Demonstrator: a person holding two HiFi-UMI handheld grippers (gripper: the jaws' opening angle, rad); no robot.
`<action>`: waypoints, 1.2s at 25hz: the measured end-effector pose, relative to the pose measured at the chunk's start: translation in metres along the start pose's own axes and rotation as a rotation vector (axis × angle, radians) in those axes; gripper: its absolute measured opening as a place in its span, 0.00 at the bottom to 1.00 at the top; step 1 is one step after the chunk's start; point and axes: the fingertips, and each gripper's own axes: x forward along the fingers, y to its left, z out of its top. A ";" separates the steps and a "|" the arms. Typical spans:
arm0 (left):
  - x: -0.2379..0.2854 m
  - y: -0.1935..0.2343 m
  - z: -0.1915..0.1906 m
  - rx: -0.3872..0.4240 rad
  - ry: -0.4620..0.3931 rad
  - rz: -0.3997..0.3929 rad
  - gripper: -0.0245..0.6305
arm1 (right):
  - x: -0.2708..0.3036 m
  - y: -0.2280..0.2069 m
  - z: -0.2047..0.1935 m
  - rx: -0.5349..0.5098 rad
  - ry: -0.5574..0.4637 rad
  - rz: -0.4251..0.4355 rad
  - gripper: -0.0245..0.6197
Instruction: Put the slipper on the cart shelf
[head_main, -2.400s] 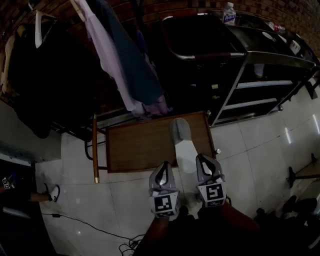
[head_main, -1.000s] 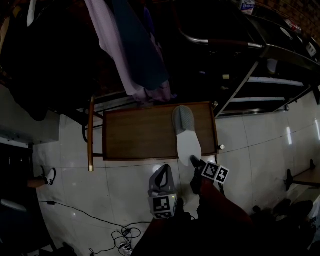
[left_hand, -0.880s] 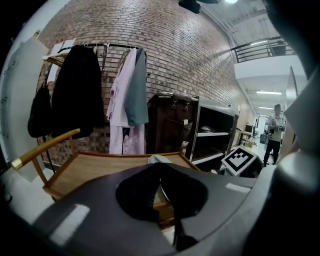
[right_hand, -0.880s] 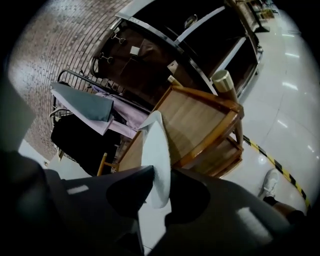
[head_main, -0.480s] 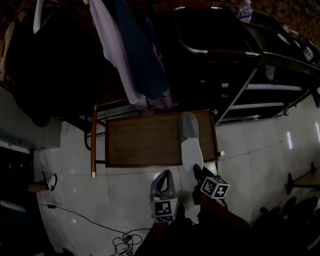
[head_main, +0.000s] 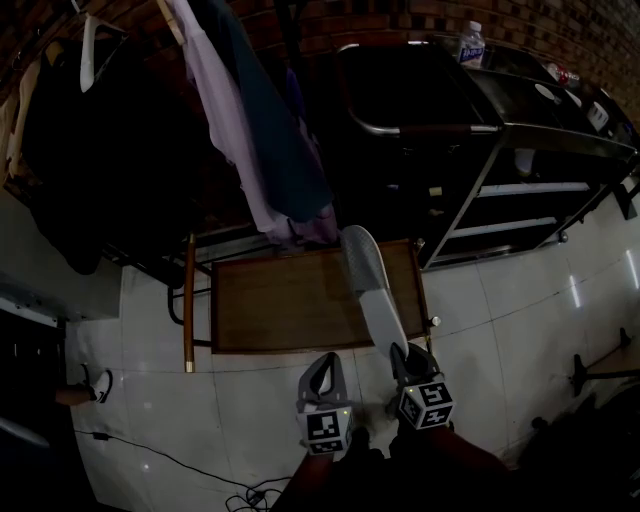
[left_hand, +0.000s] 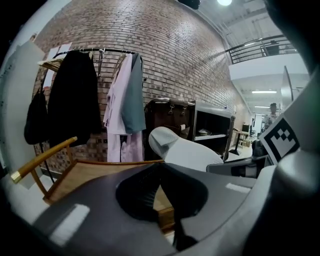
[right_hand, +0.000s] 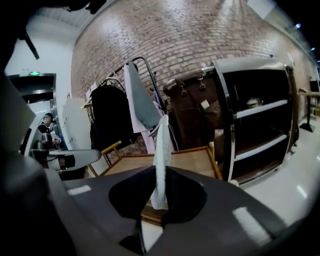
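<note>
Gripping the slipper (right_hand: 161, 150) at one end, the right gripper (right_hand: 159, 172) has its jaws pressed nearly together on the thin sole. The slipper slants up and forward over the right end of the wooden bench (head_main: 280, 300), clear of the cart (head_main: 520, 130) standing behind and to the right. The left gripper (left_hand: 161, 167) hangs just beside the right one, with its jaws together and nothing between them.

Bench (head_main: 290, 300) stands on the floor straight ahead. Hanging garments (head_main: 255, 140) behind it. Cart (head_main: 520, 125) behind and to its right, with a bottle (head_main: 470, 44) on the cart's top. Slipper (head_main: 370, 285) over the bench's right end, heel between the jaws of the right gripper (head_main: 410, 360), toe toward the far right corner. Left gripper (head_main: 322, 372) just left of the right one, before the bench's near edge.
</note>
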 end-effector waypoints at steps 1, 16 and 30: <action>0.000 0.000 0.003 -0.002 -0.007 -0.003 0.06 | -0.003 0.000 0.006 -0.036 -0.018 -0.010 0.10; -0.003 0.000 0.108 0.008 -0.233 -0.038 0.06 | -0.050 0.047 0.144 -0.258 -0.360 0.029 0.11; -0.011 0.011 0.148 0.083 -0.322 -0.053 0.06 | -0.073 0.048 0.168 -0.269 -0.438 -0.042 0.11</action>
